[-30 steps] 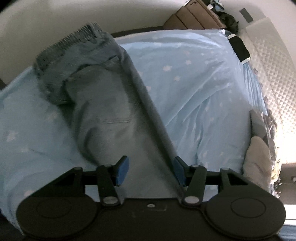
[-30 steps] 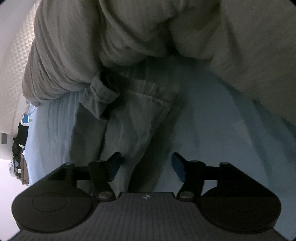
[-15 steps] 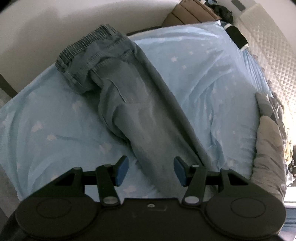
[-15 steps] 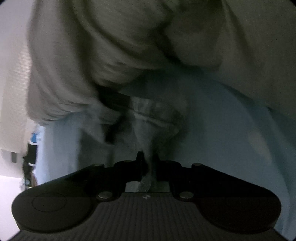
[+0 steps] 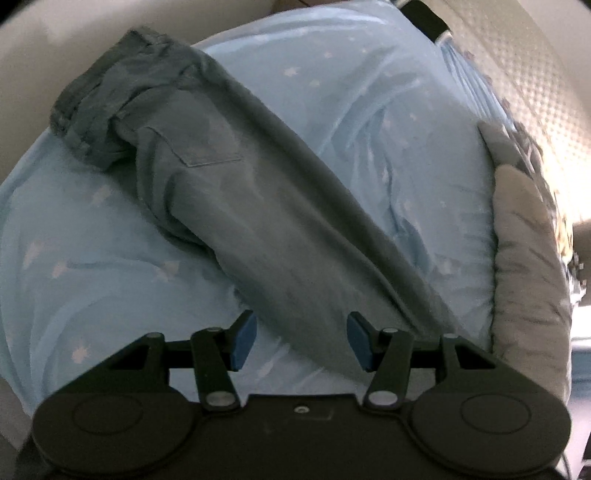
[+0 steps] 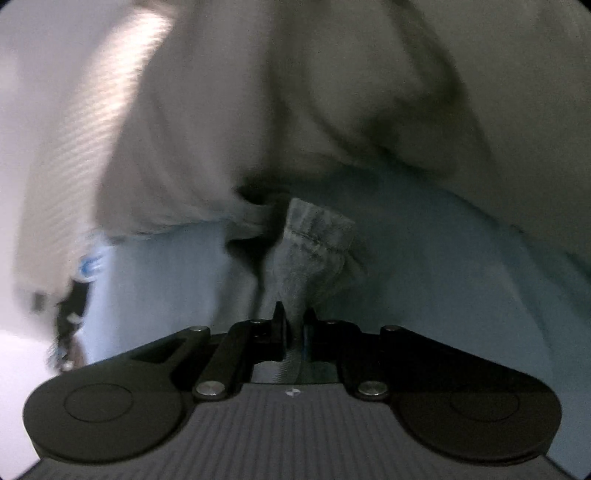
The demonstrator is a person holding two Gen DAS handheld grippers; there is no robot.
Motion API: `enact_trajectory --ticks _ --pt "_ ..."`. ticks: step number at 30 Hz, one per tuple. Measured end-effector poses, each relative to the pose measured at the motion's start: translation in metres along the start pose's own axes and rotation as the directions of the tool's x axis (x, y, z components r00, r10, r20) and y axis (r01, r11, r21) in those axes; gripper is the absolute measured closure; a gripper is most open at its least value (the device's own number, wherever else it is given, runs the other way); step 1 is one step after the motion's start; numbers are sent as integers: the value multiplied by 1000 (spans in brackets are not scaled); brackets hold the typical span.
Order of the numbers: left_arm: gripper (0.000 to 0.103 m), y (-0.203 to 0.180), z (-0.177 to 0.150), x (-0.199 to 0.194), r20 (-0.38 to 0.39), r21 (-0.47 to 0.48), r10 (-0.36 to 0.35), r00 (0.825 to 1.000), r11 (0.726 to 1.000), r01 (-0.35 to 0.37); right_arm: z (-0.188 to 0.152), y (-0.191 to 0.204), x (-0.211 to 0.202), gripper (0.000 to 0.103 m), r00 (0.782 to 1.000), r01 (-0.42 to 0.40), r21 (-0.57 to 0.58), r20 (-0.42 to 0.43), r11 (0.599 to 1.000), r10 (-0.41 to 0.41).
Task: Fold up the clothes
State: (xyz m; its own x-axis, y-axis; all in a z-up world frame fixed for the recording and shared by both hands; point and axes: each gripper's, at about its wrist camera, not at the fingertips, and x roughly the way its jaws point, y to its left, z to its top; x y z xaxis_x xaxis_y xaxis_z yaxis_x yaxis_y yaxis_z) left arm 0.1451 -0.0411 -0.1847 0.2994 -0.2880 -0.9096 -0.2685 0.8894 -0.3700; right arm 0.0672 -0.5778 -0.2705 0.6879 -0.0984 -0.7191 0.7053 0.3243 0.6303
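Grey-blue jeans (image 5: 229, 184) lie slantwise on the light blue star-print sheet (image 5: 74, 258), waistband at the upper left, leg running toward the lower right. My left gripper (image 5: 301, 339) hovers over the leg, open, with nothing pressed between its blue pads. In the right wrist view my right gripper (image 6: 293, 321) is shut on the jeans' leg hem (image 6: 314, 240), which stands up bunched from between the fingers, lifted off the sheet (image 6: 461, 266). The rest of that leg is hidden below the gripper body.
A rumpled grey blanket (image 5: 524, 240) lies along the bed's right side and fills the upper part of the right wrist view, blanket (image 6: 295, 110). A white quilted panel (image 5: 535, 55) stands behind it. A dark object (image 5: 424, 18) sits at the far end of the bed.
My right gripper closed on the jeans' hem and rose with it. My left gripper stayed open while it moved across the bed and rolled, so the jeans now lie more slantwise in its view.
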Motion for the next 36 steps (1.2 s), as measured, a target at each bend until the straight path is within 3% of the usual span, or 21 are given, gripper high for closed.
enact_trajectory --ticks 1,3,5,8,13,15,19,24,31,36 --pt "52 0 0 2 -4 12 0 1000 1000 0 -3 6 -7 95 1000 -29 -29 10 999 29" --pt "52 2 -1 5 -12 24 -2 1000 1000 2 -9 10 -10 95 999 37 -64 4 997 -37" --pt "52 4 -1 9 -23 23 -9 1000 1000 9 -9 3 -3 96 992 117 -26 -41 993 -118" --pt "52 5 -1 14 -34 37 -15 999 999 17 -8 3 -19 96 996 74 30 -52 997 -73" --pt "51 -1 3 22 -39 145 23 999 989 -18 -14 39 -52 96 998 -67 -143 -19 987 64" --pt "51 -2 6 24 -41 165 20 999 986 -13 -21 40 -54 96 1000 21 -193 -13 981 -24" --pt "49 -4 11 27 -40 228 30 999 973 -20 -28 29 -53 96 986 150 -150 -49 977 -159" --pt "48 -5 21 33 -35 294 61 998 955 -48 -38 57 -70 96 991 130 -220 -3 967 -134" --pt "47 -3 33 27 -16 335 63 998 941 -54 -59 101 -67 97 995 97 -384 54 918 -83" --pt "46 3 44 16 11 359 64 998 931 -63 -79 136 -53 97 995 87 -513 77 854 -56"
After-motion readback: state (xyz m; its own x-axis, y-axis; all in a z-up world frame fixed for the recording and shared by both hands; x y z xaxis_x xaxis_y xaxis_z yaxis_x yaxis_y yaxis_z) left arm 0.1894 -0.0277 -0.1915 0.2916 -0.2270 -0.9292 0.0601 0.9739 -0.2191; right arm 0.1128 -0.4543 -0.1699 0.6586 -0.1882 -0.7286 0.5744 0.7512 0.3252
